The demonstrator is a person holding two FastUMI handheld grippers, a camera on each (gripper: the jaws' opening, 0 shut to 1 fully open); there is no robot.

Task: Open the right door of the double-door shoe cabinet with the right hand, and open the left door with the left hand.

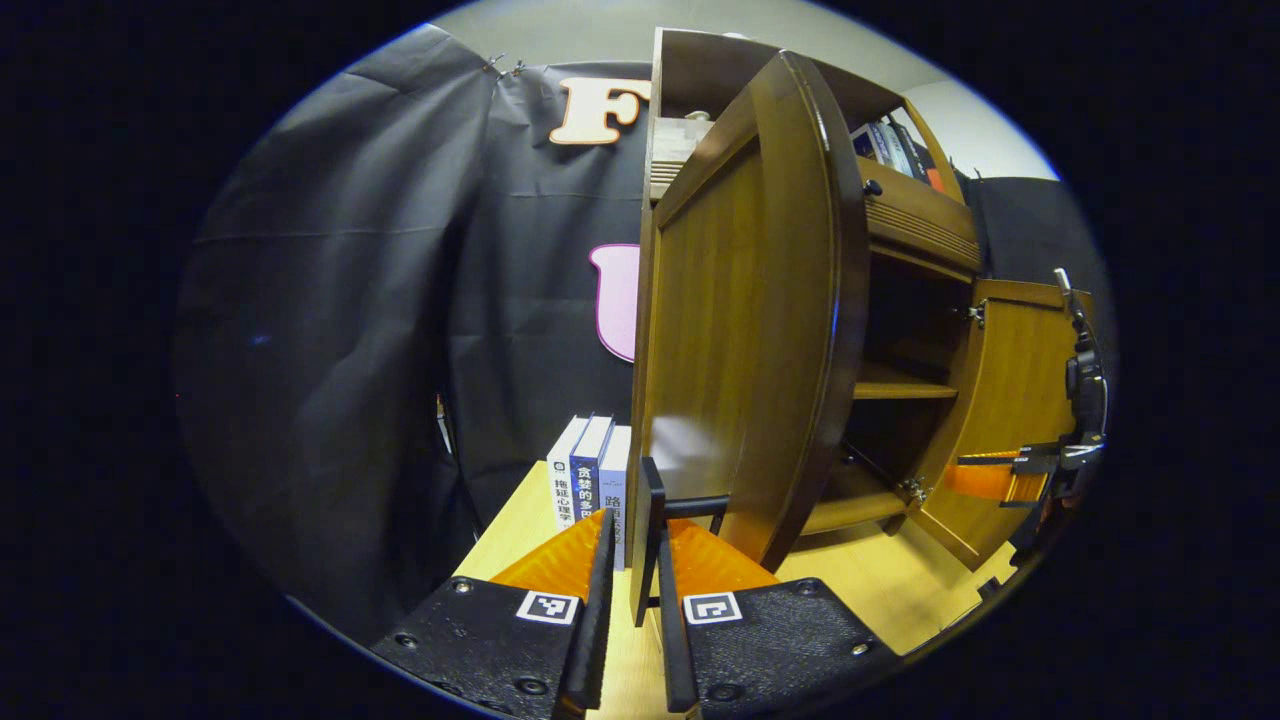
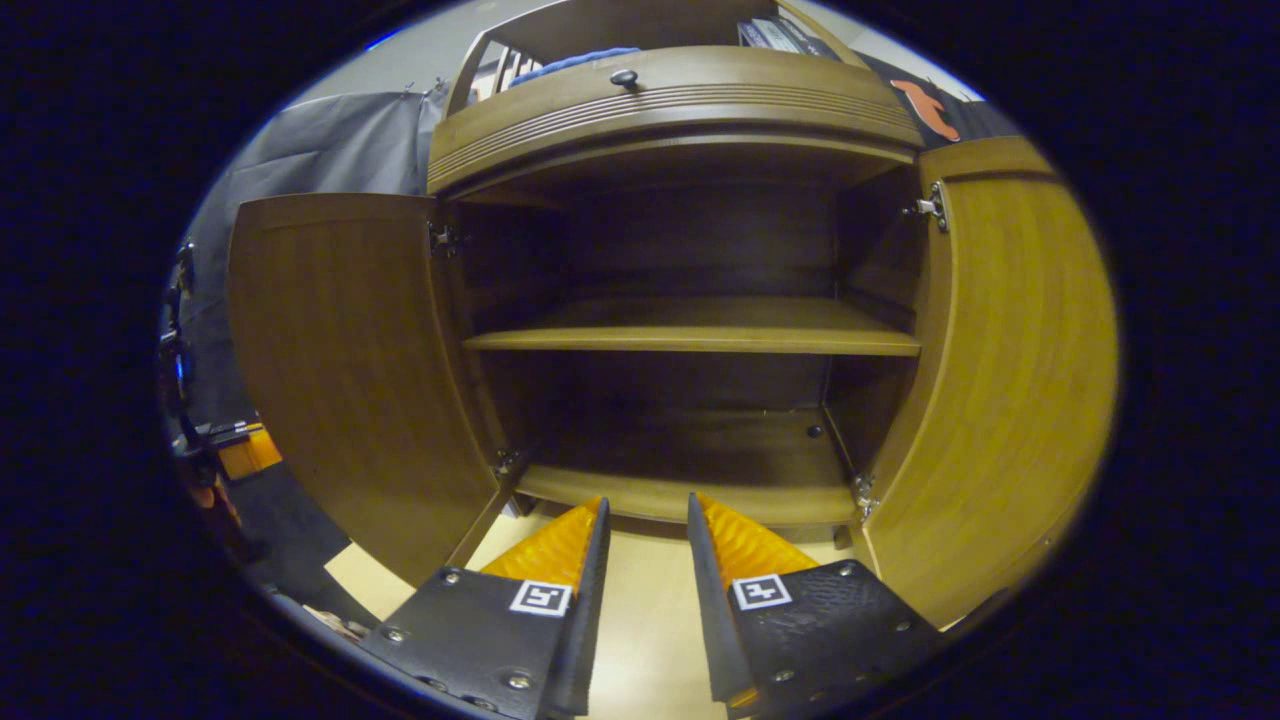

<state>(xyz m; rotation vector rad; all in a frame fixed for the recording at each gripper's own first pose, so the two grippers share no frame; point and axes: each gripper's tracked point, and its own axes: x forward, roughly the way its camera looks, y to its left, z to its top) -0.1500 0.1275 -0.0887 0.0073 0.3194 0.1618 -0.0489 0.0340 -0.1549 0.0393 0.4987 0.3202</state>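
While both doors are standing swung out, we are setting every place against the shoe cabinet (image 2: pixel 690 330).

Cabinet: we are seeing it sitting on a pale wooden tabletop (image 2: pixel 640 600), its long axis running upright and its open front facing the right gripper view.

Left door: the left door (image 1: pixel 745 330) is hanging open on its hinges at the cabinet's left side, standing upright; in the left gripper view its curved outer face is turned toward us, and its free vertical edge is pointing away from the cabinet.

Right door: the right door (image 2: pixel 1000 390) is swinging wide at the cabinet's right side, also upright, its inner face showing.

Inside: we are looking at one shelf (image 2: pixel 700 335) crossing the dark interior, with a floor board below it.

Drawer: a drawer front with a small knob (image 2: pixel 624 77) is running across the top of the cabinet, above the doors.

Left gripper: the left gripper (image 1: pixel 633 545) is sitting at the left door's lower edge, its fingers narrowly parted with the door's edge between them; we cannot tell whether both are pressing.

Right gripper: the right gripper (image 2: pixel 645 525) is hovering before the cabinet's bottom board, fingers narrowly apart, gripping nothing.

Books: three books (image 1: pixel 590 480) are standing upright left of the cabinet.

Room: a black cloth wall (image 1: pixel 400 300) is hanging behind the cabinet.
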